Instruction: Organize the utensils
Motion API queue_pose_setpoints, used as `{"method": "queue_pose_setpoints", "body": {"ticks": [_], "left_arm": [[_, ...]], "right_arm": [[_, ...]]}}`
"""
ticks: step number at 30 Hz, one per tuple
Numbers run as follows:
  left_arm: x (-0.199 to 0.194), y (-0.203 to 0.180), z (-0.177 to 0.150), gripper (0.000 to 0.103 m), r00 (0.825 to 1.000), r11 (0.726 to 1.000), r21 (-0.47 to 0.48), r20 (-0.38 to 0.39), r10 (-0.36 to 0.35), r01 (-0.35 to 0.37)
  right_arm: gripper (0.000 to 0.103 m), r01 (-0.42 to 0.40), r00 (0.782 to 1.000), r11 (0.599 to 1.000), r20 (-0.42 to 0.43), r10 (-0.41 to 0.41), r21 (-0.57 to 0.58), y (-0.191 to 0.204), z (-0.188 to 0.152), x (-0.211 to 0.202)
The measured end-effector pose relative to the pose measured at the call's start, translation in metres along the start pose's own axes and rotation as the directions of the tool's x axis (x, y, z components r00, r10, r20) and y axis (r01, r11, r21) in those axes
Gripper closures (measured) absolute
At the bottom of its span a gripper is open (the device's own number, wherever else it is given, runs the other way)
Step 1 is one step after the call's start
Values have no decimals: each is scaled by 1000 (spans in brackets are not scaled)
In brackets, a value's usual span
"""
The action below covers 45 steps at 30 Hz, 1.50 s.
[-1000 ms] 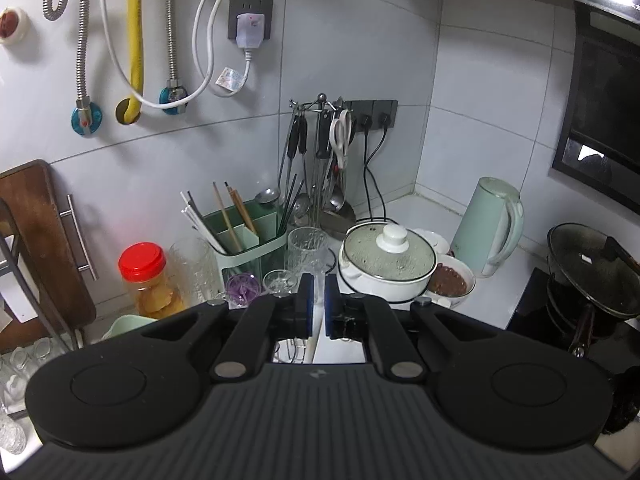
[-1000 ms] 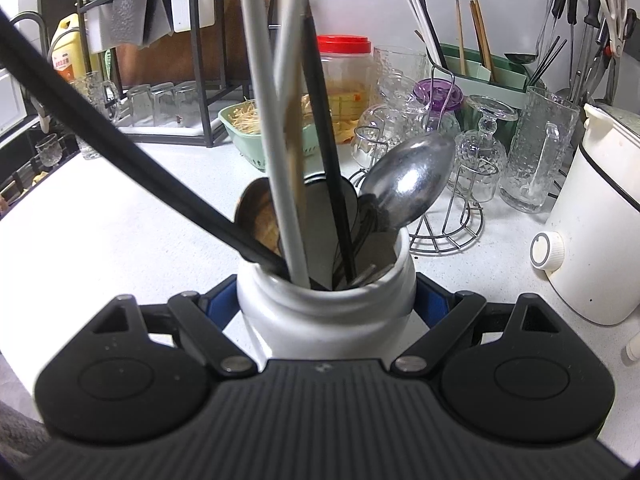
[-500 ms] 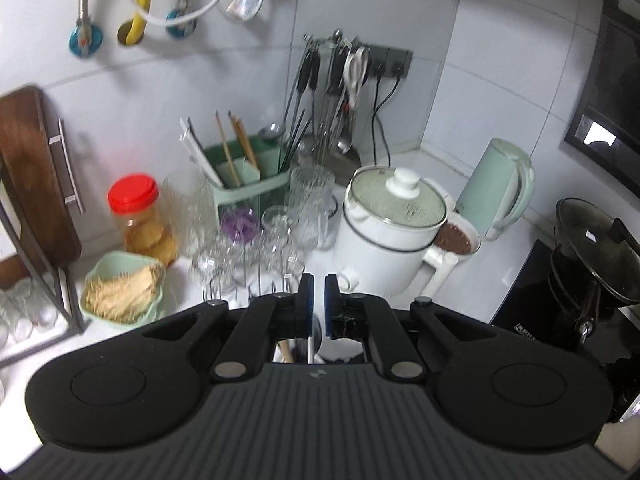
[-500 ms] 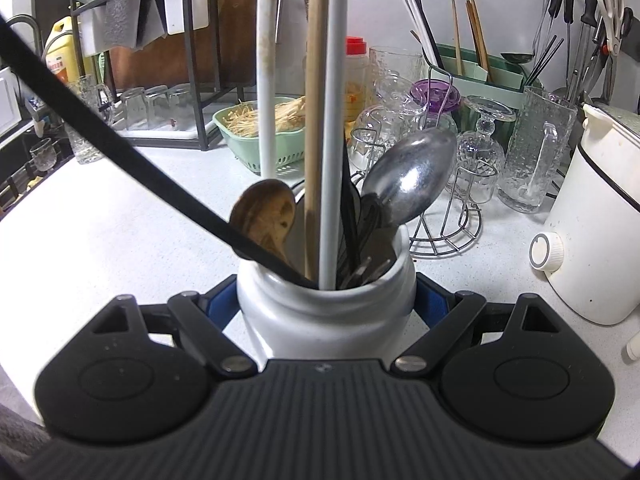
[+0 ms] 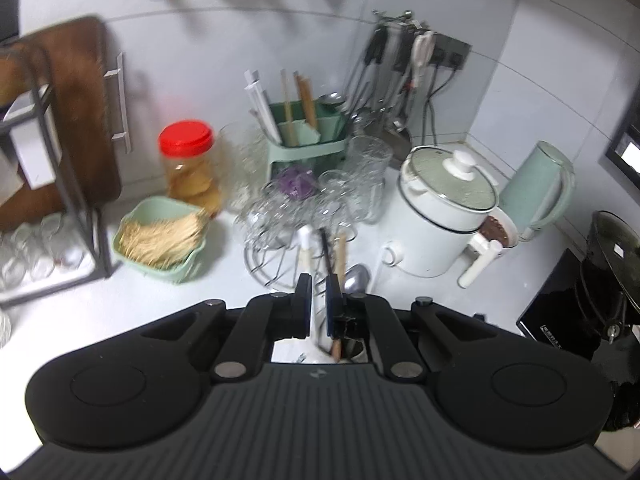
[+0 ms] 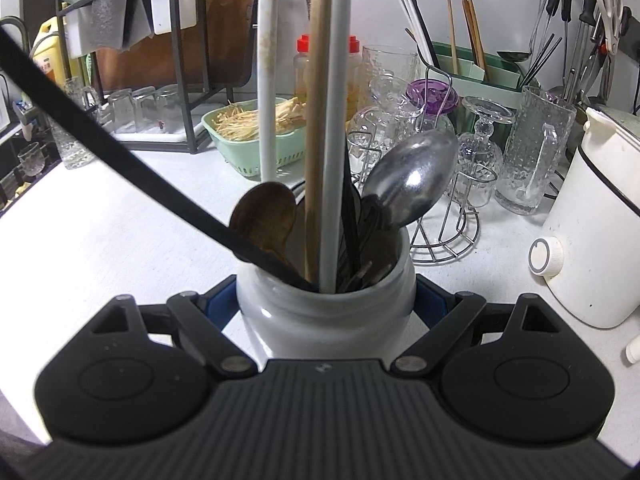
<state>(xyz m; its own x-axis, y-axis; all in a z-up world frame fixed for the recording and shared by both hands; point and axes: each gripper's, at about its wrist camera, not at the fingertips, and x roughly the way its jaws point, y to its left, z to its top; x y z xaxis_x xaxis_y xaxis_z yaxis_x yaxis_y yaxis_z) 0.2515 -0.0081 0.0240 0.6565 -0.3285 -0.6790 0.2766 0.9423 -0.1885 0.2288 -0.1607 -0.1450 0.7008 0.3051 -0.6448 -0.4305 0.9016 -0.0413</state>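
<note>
white jar [image 6: 324, 316] in right tongs [image 6: 324, 304] holds spoons, long-handled utensils.

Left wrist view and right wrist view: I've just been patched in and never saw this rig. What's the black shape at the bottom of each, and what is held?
There is no robot arm here. A person holds a pair of tongs in each hand, and a camera on each looks forward along its two fingers. The black shape is the tongs' own body.

In the right wrist view, the right tongs are closed on a white jar standing on the countertop. The jar holds a metal spoon, a wooden spoon and several long handles.

In the left wrist view, the left tongs are above that jar, nearly shut, and seem to pinch a white stick.

Behind are a green basket, glasses on a wire rack and a white cooker.
</note>
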Motion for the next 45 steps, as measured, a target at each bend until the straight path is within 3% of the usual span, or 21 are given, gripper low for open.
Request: {"method": "queue_pose_setpoints", "body": {"ticks": [2,4,5,6,10,12,16,18,22,31,37,45], "left_arm": [[2,10,-5,95,1000,1000,-23,-14,6,-6],[4,20,-10,87,1000,999,-46,-21,3,-4],[4,25,-13,76,1000,999,-52,-21,7,-8],[4,30,-16,64,1000,998,-56,-19,14,-15],[6,46,-26,51,999,997,-67,-28,32,-34],[6,52,-30,35,998,995,-74,-36,57,-60],[0,58,-37,32,995,991,-99,-43,85,-89],[-6,55,-41,19,993,989,-97,-30,112,-115],[-27,36,-47,16,987,984,-84,17,158,-156],[-81,-22,-62,7,955,954,-134,92,282,-269],[-111,-57,-85,3,930,929,-154,103,353,-336],[-140,-89,-127,3,915,907,-188,76,396,-377]], "right_arm": [[13,5,1000,1000,-9,-5,0,1,1,0],[13,8,1000,1000,-20,-8,7,2,2,0],[12,13,1000,1000,-28,-12,14,2,3,0],[1,14,999,1000,-33,-14,25,1,4,0],[0,6,999,996,-48,-2,89,-1,4,-3],[0,10,998,992,-57,-3,123,-3,3,-7],[0,18,999,990,-53,-10,138,-2,7,-22],[0,6,999,990,-41,0,143,-2,11,-33],[0,-9,1000,991,-18,12,136,-5,18,-59],[0,-86,995,986,56,79,140,-29,36,-130],[0,-92,994,988,74,83,122,-35,34,-174],[0,-111,990,983,106,95,146,-34,14,-226]]}}
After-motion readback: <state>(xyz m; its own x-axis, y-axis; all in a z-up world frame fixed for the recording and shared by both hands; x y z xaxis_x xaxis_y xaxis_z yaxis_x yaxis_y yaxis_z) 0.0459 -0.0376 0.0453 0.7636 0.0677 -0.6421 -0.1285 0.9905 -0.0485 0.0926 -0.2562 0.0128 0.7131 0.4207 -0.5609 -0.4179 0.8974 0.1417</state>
